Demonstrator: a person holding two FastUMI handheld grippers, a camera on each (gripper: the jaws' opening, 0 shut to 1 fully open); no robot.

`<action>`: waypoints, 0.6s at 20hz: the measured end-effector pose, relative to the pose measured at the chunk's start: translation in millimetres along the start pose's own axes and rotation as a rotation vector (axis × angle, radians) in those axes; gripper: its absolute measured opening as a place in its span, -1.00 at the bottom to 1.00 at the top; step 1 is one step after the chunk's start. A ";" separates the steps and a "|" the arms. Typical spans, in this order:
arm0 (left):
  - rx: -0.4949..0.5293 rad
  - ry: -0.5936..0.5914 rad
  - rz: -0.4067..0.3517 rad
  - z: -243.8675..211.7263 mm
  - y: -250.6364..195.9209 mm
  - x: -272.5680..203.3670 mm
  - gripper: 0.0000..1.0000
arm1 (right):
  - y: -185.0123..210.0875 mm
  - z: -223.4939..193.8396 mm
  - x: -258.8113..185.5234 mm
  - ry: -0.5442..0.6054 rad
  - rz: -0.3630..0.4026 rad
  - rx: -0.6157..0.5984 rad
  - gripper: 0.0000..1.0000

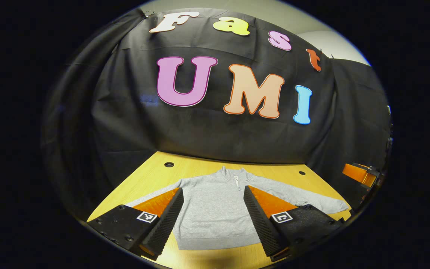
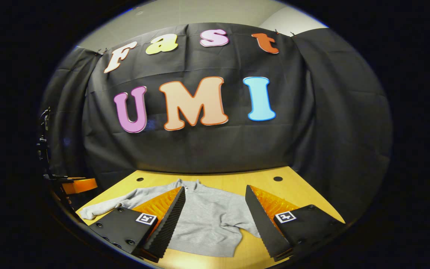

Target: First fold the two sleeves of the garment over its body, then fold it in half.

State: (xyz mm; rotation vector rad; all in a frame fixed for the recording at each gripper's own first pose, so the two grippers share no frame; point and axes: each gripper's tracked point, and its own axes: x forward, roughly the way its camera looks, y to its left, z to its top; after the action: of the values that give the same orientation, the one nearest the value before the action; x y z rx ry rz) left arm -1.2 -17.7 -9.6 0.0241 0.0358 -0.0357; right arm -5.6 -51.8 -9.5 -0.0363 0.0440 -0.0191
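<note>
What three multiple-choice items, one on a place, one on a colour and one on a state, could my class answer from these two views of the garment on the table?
1. Where does the garment lie?
A. Flat on the wooden table
B. Hung on the booth wall
C. Held up in the air by a tool

2. What colour is the garment?
A. Red
B. Grey
C. Dark blue

3. How do the left tool and right tool stand?
A. Both shut on a sleeve
B. One open, one shut
C. Both open, holding nothing

Answers:
1 A: in both views the garment rests spread on the tabletop.
2 B: its fabric shows grey against the yellow wood.
3 C: in each view the two fingers stand wide apart, with the garment lying in view between them, ungripped.
</note>
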 end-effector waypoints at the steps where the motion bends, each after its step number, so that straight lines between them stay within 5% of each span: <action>1: 0.002 0.003 0.001 -0.2 1.0 0.3 0.89 | -17.4 1.5 -1.5 0.001 -0.027 0.009 0.98; 12: -0.005 0.005 0.044 -1.7 10.2 3.7 0.89 | -219.5 -29.1 -42.2 0.093 -0.323 0.017 0.97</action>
State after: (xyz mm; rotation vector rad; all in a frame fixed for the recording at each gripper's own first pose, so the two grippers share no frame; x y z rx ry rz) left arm 2.8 -7.6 -11.1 0.0203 0.0407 0.0083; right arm -53.1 -271.3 -28.6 -0.0255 0.1307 -0.3442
